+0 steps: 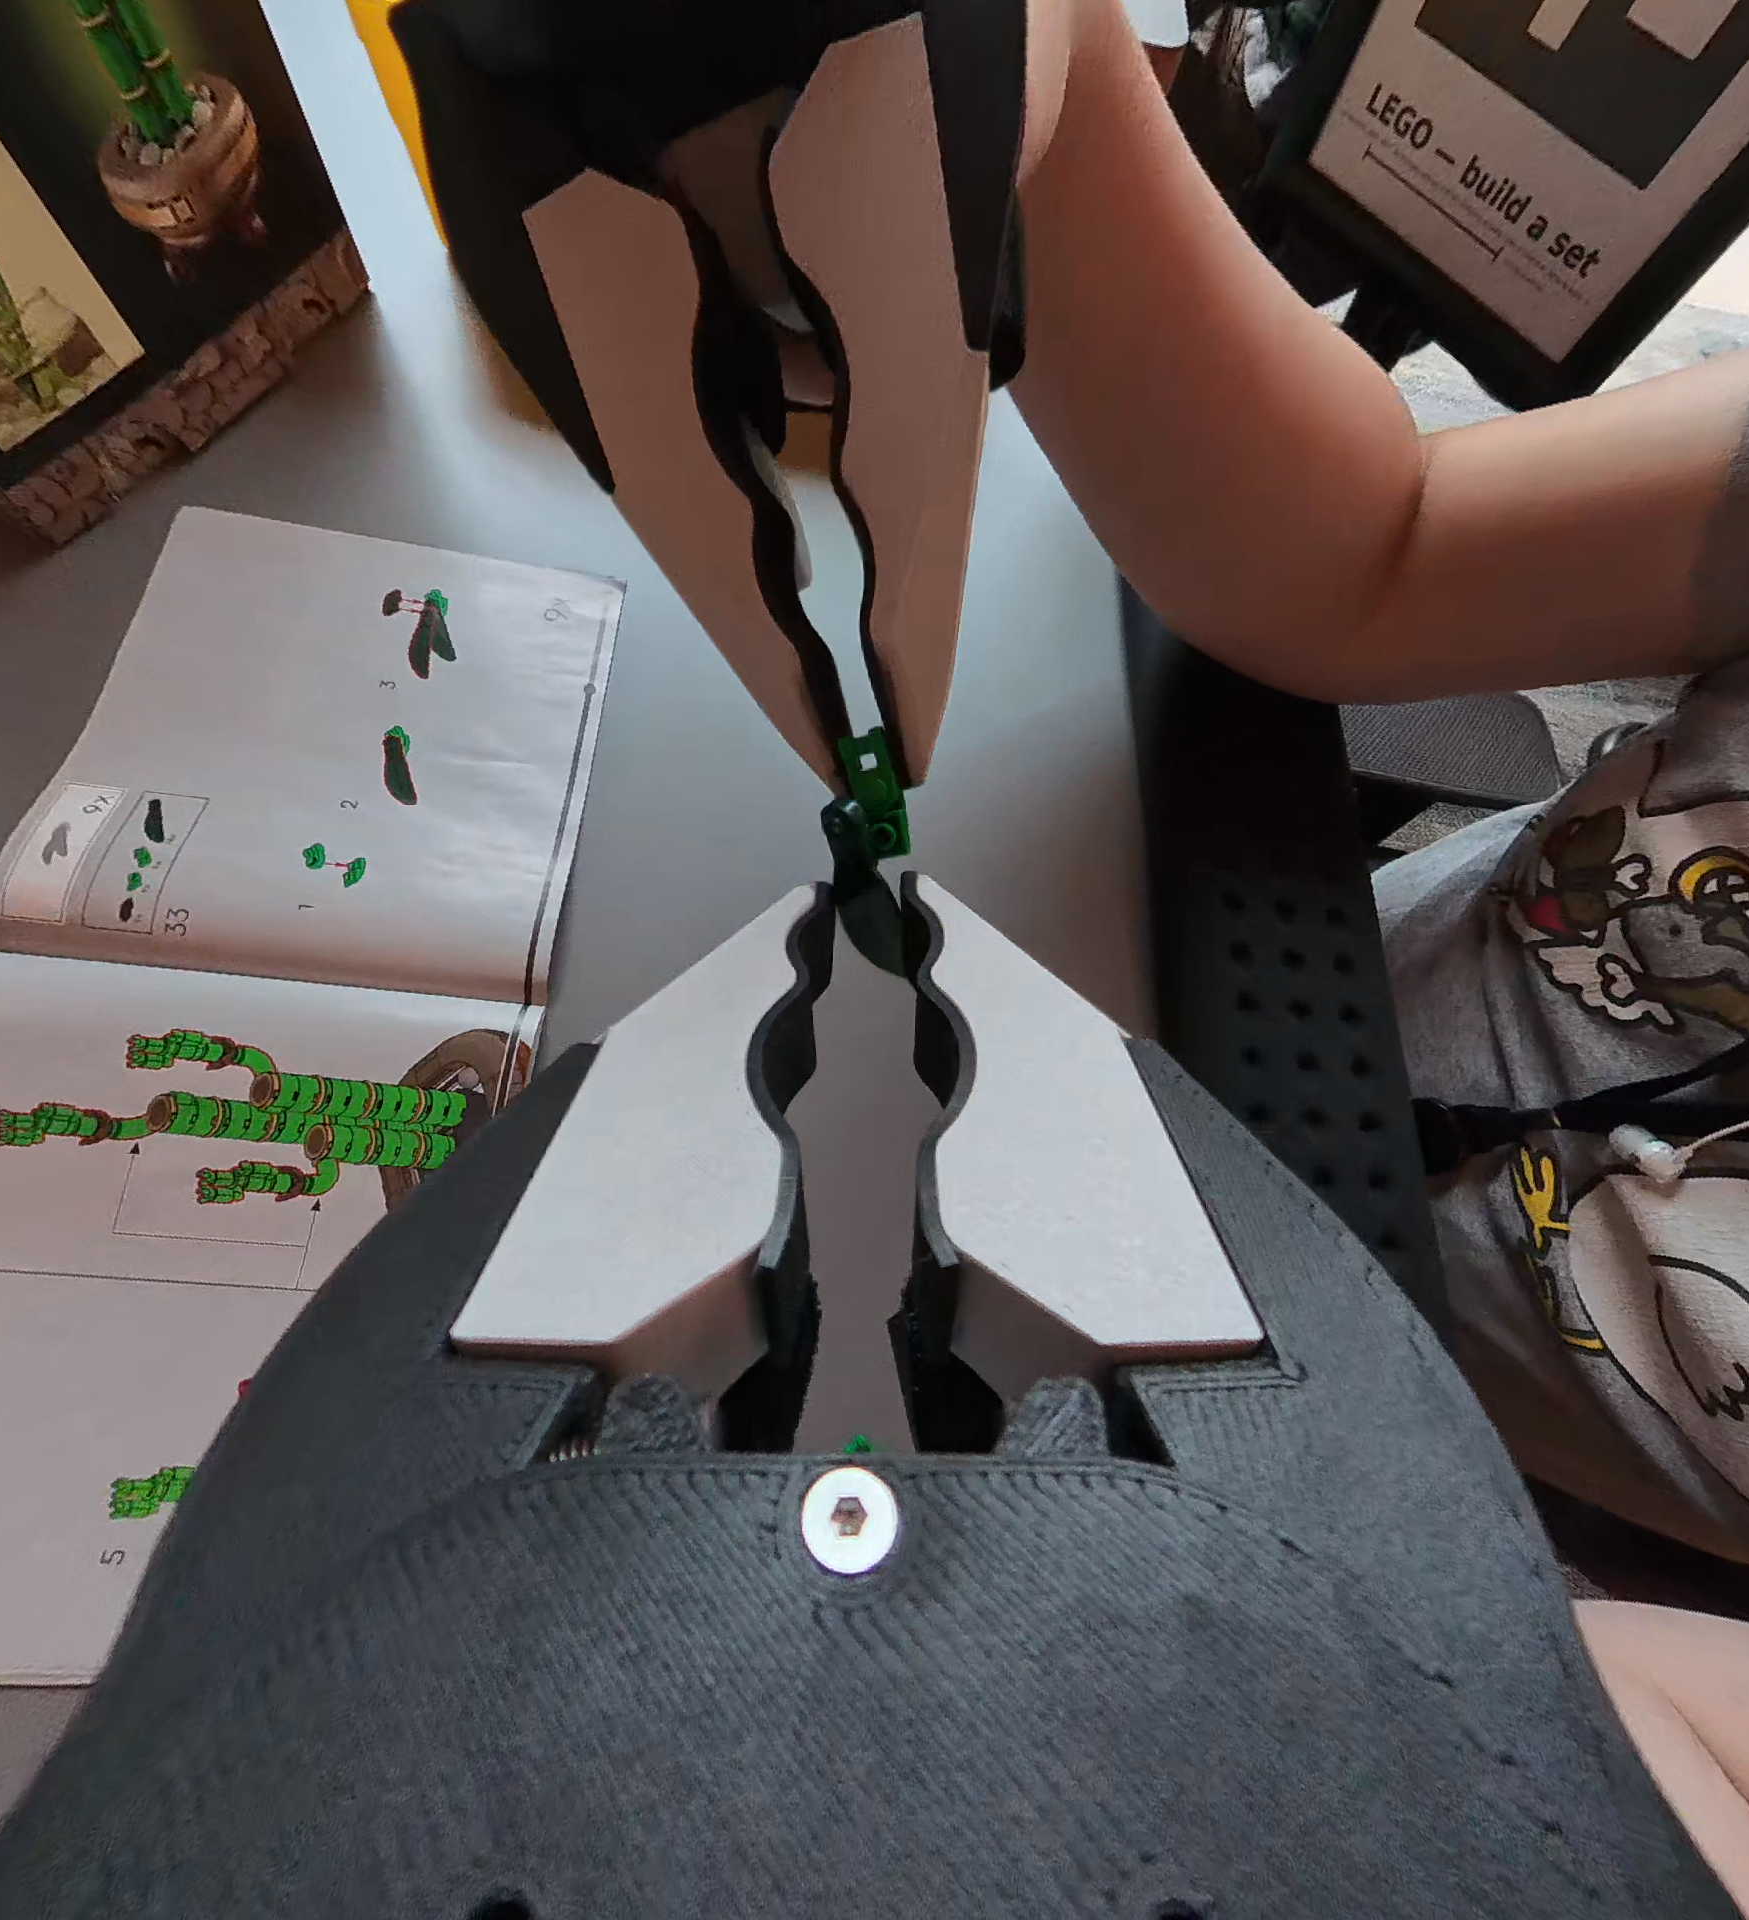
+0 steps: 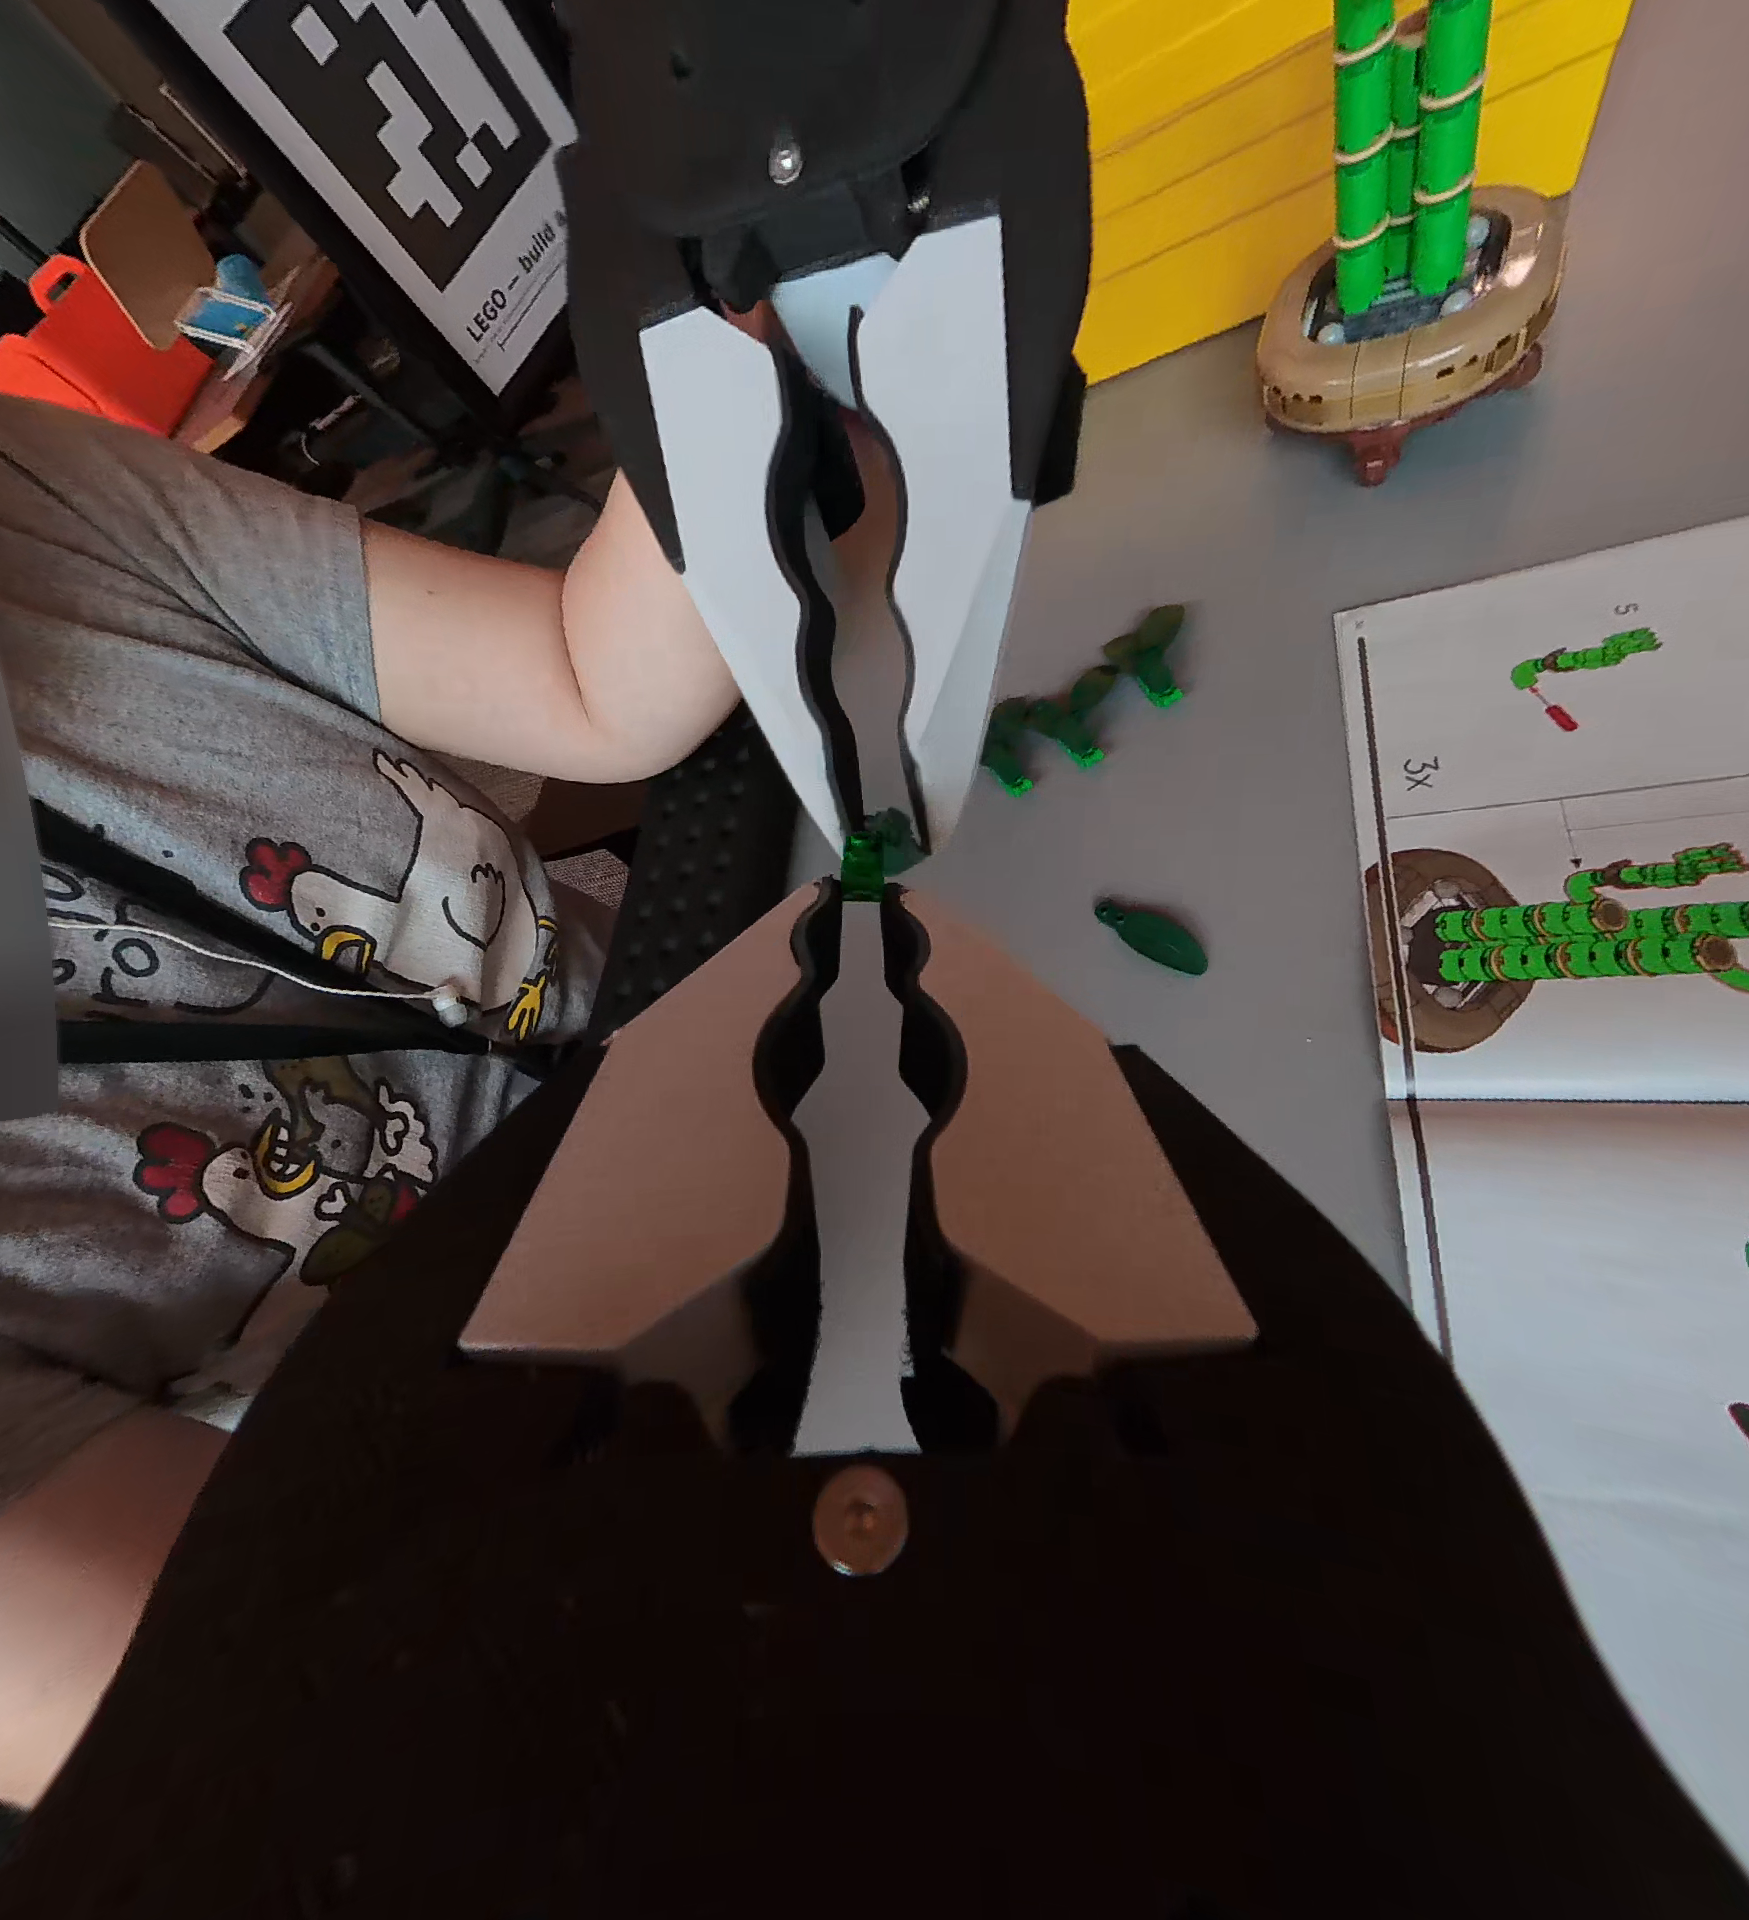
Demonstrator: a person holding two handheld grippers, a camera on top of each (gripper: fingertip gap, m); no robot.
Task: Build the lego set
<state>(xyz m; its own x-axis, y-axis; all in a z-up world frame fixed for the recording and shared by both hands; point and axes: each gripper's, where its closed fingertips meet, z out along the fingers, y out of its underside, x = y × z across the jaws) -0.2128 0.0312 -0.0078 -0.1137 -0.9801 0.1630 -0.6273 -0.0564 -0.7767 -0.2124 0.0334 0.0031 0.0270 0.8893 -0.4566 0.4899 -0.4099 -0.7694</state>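
My left gripper [image 1: 865,891] is shut on a dark green leaf piece [image 1: 872,920] and holds it above the grey table. My right gripper [image 1: 872,774] comes in from the top of the left wrist view, shut on a small bright green clip brick [image 1: 875,784]. The brick touches the leaf's stem end, with the two grippers tip to tip. In the right wrist view my right gripper [image 2: 859,899] holds the bright green brick [image 2: 862,868]. There the left gripper [image 2: 885,831] points down at it from above with the leaf [image 2: 896,828] barely showing.
An open instruction booklet [image 1: 278,831] [image 2: 1597,935] lies on the table. Several finished leaf assemblies [image 2: 1088,696] and a loose dark leaf [image 2: 1156,940] lie near it. A bamboo model in its tan pot [image 2: 1410,291] stands by a yellow box [image 2: 1192,177]. The set's box [image 1: 70,260] stands far left. A person's arm [image 1: 1213,416] is close. My left and right fingertips are right by each other.
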